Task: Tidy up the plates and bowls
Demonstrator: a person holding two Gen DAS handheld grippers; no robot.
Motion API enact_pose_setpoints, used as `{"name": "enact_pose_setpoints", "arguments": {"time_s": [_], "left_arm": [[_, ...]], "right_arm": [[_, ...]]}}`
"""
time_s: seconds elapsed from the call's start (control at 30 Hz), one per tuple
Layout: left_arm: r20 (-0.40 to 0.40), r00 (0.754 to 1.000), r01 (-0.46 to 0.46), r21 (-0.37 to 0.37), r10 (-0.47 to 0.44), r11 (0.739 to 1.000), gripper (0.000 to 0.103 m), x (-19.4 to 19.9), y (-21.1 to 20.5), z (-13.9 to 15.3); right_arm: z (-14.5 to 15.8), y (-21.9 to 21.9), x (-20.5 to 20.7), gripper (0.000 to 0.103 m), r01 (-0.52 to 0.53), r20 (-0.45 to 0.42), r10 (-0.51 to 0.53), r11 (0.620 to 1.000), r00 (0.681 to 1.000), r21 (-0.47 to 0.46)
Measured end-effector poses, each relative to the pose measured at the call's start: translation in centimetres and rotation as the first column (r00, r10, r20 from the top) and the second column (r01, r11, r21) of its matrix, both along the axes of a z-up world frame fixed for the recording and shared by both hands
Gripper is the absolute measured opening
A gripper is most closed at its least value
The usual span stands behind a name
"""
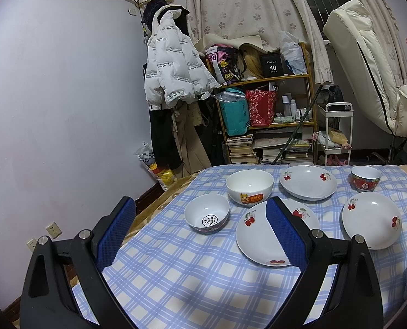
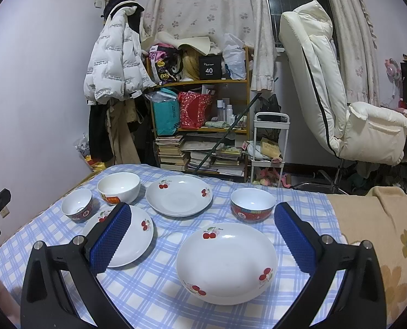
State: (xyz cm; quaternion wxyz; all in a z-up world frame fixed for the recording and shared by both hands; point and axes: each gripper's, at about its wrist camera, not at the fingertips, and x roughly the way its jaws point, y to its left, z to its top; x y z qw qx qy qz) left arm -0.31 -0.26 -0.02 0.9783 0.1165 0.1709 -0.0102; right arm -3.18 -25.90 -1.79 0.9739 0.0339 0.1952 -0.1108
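Note:
Three white cherry-print plates and three bowls lie on a blue checked tablecloth [image 1: 176,274]. In the left wrist view my open, empty left gripper [image 1: 200,213] hovers above a small bowl [image 1: 206,213], with a near plate [image 1: 258,235] behind its right finger. A large white bowl [image 1: 249,187], a far plate [image 1: 308,182], a red-rimmed bowl [image 1: 365,178] and a right plate [image 1: 372,223] lie beyond. In the right wrist view my open, empty right gripper [image 2: 202,216] hovers above the nearest plate [image 2: 226,263], with the red bowl [image 2: 252,205] behind it.
The table ends at the far side before a cluttered wooden shelf [image 1: 269,104] and a coat rack [image 1: 173,65]. A white reclining chair [image 2: 340,104] and a small white cart [image 2: 269,148] stand at the right. A beige flowered blanket [image 2: 381,233] covers the table's right part.

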Motion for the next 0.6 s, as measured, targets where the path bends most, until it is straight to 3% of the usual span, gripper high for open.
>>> {"name": "enact_pose_setpoints", "arguments": {"time_s": [0.37,0.6], "left_arm": [[-0.046,0.999,0.001,0.027,0.001,1.000,0.095,0.5,-0.4,-0.1],[-0.145,0.989,-0.003,0.004,0.004,1.000,0.095,2.6,0.3,0.5]], "right_arm": [[-0.1,0.1,0.1,0.103,-0.001,-0.003,0.001,1.000,1.000,0.007],[-0.6,-0.1,0.5,0.103,-0.006,0.001,0.006,1.000,1.000,0.003]]}}
